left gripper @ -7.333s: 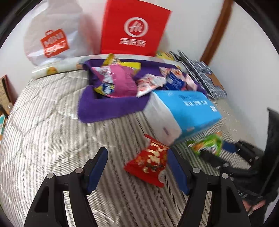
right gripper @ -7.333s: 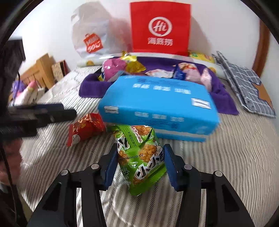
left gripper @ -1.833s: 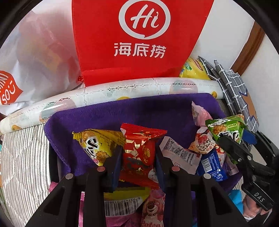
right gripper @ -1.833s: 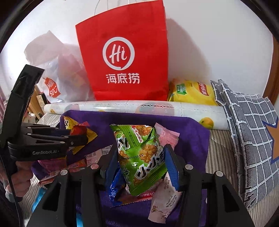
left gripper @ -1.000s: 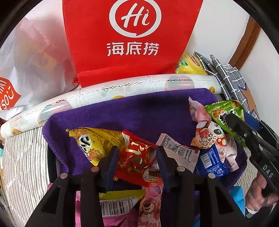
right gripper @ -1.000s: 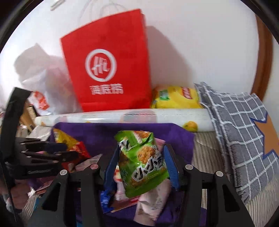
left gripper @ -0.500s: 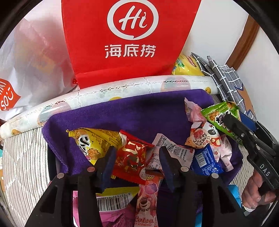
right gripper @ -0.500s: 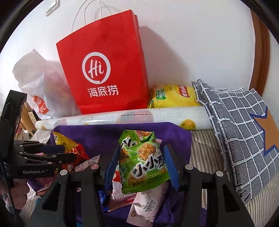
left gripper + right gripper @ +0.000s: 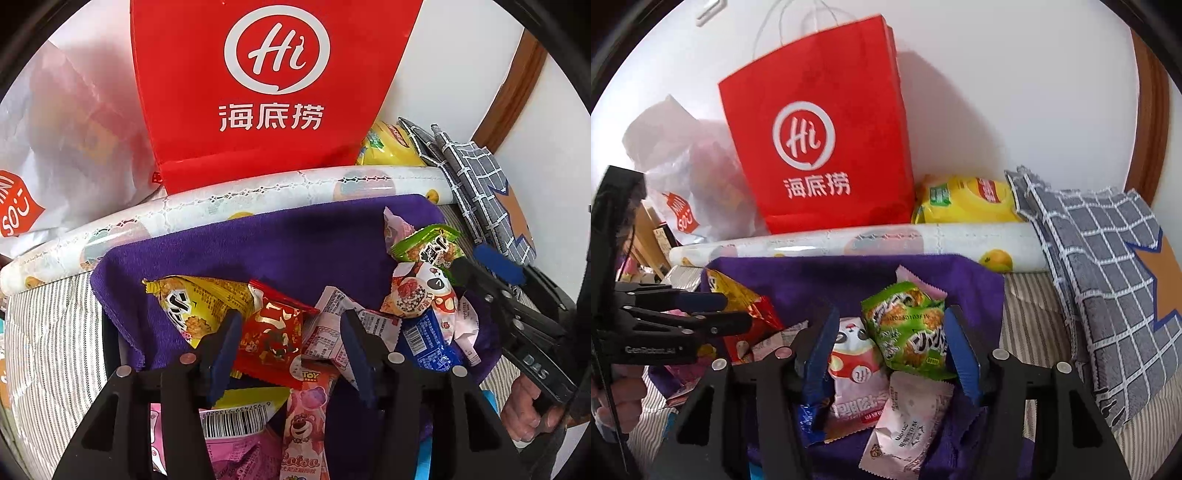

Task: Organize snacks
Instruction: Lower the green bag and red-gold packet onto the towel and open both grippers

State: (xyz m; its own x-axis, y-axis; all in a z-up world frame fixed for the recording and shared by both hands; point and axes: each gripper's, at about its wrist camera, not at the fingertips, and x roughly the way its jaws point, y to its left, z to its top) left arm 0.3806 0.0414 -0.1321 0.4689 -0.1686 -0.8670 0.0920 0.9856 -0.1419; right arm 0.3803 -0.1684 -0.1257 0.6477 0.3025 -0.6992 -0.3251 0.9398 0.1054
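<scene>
A purple cloth bin [image 9: 303,243] on the bed holds several snack packets. My left gripper [image 9: 288,343] is open, its fingers apart on either side of a red snack packet [image 9: 273,338] that lies on the pile beside a yellow packet [image 9: 199,299]. My right gripper [image 9: 892,343] is open above the right side of the bin [image 9: 849,280]; a green snack packet [image 9: 908,328] lies between its fingers, resting on a white-and-red panda packet [image 9: 857,363]. The green packet [image 9: 428,247] and the right gripper also show in the left wrist view.
A red paper bag [image 9: 820,140] and a white plastic bag [image 9: 683,184] stand against the wall behind a rolled white mat [image 9: 871,240]. A yellow chip bag [image 9: 964,201] and a grey checked cushion [image 9: 1108,280] lie to the right. Striped bedding [image 9: 48,332] surrounds the bin.
Both grippers have opened wider. The red packet has dropped onto the pile on the left, and the green packet has settled onto the packets on the right.
</scene>
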